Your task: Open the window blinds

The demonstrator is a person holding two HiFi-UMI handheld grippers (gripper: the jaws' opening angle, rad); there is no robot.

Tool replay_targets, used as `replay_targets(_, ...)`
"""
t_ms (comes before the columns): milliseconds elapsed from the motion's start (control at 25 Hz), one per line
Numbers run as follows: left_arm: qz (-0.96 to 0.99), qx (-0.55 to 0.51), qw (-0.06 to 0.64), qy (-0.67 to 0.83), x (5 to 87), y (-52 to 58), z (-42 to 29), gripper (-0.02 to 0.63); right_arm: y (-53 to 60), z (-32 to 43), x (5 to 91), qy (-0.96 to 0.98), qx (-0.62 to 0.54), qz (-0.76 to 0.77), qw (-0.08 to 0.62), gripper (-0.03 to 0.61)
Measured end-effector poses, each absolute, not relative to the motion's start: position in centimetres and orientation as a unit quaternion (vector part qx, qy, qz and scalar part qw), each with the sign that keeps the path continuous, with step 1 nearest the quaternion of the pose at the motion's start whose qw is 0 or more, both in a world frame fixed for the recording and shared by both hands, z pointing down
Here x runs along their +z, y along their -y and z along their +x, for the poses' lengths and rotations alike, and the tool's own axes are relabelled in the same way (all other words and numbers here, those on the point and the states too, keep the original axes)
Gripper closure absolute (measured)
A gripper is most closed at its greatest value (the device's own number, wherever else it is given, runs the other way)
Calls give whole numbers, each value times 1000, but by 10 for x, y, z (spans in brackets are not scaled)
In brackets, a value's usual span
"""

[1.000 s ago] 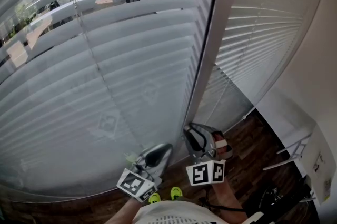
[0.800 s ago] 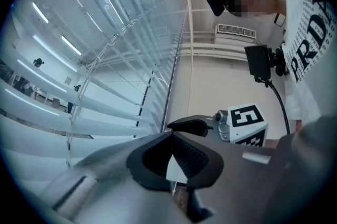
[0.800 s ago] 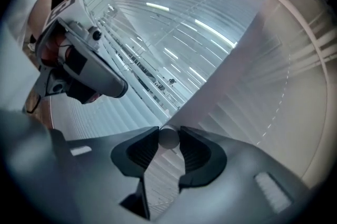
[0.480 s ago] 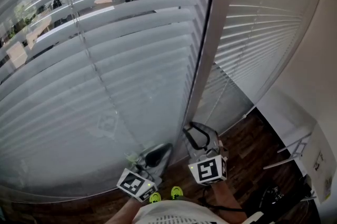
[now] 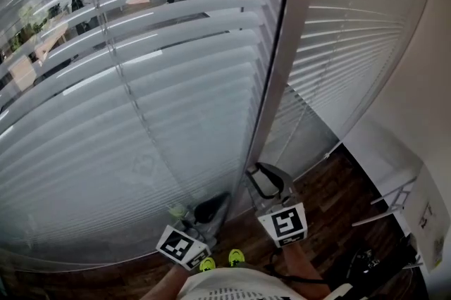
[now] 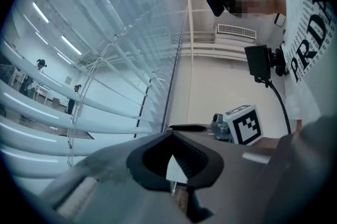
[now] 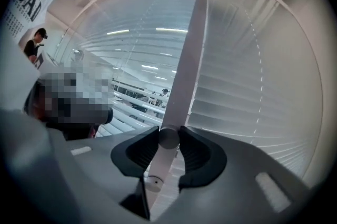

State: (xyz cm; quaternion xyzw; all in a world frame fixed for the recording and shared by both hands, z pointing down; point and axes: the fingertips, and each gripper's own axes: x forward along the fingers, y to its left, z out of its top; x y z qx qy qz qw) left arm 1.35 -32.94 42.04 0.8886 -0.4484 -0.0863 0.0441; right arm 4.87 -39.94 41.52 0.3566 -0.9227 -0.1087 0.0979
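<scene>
Having rolled the right tool (image 7: 168,138), clamped on the tilt wand (image 7: 181,70), note the slats (image 5: 141,80) lying flatter than a moment ago and judge the blinds partly opened.

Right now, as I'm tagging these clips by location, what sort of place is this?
Probably an office: long slatted blinds, desks and ceiling strip lights seen between the slats, and a wall-mounted air unit.
</scene>
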Motion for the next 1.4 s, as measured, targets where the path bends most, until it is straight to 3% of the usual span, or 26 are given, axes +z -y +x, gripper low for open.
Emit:
replay_targets(760,890,-90,47,445,419,329,10,621,404,56,416,933,88,347,-28,445)
replay_targets(1400,885,-99,49,452,418,329,8,621,407,61,418,932,61,358,2,447)
